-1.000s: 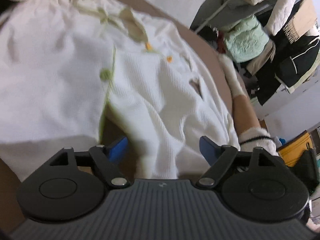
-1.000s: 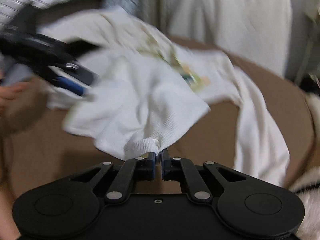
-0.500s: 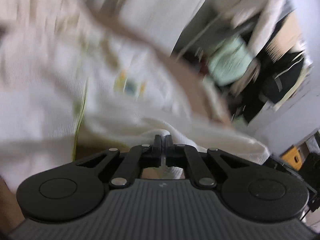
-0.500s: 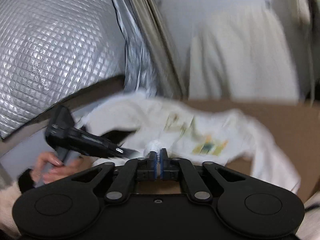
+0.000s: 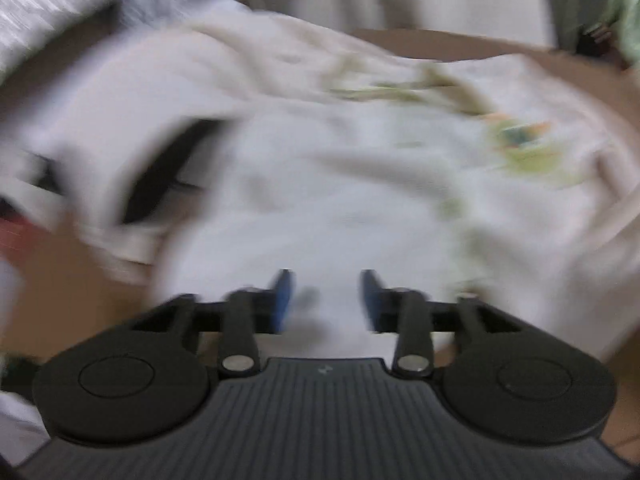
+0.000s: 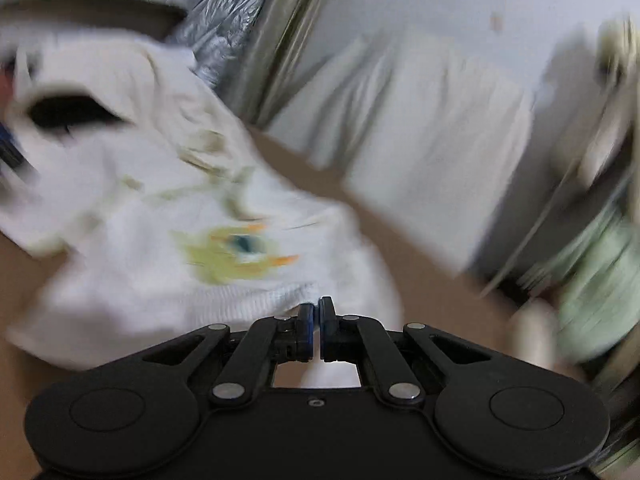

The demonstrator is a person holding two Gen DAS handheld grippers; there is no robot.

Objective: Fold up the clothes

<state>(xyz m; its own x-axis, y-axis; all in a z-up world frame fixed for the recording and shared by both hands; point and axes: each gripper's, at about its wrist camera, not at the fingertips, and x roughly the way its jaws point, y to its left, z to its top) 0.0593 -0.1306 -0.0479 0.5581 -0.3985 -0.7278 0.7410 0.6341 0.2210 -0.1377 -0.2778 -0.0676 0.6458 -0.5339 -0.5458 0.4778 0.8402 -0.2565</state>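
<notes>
A white knit garment [image 5: 320, 168] with a yellow-green print [image 5: 524, 140] lies spread over the brown table [image 5: 72, 280]. Both views are blurred by motion. My left gripper [image 5: 326, 300] is open just above the garment's near part, its blue pads apart with white cloth showing between them. In the right wrist view the same garment [image 6: 160, 220] shows its print [image 6: 236, 256] close to the tool. My right gripper [image 6: 319, 308] is shut on the garment's ribbed hem. A dark sleeve or neck opening [image 6: 68, 114] gapes at the far left.
The brown table top [image 6: 400, 264] runs off to the right. A silver quilted sheet [image 6: 224, 40] and pale hanging cloth [image 6: 420, 140] stand behind it. Pale green fabric [image 6: 592, 280] is bundled at the right. A red-pink shape [image 5: 16, 236] sits at the left edge.
My left gripper, shut on cloth half a second ago, has opened and swung over the garment. My right gripper stays shut on the hem and has pulled it right, spreading the print flat.
</notes>
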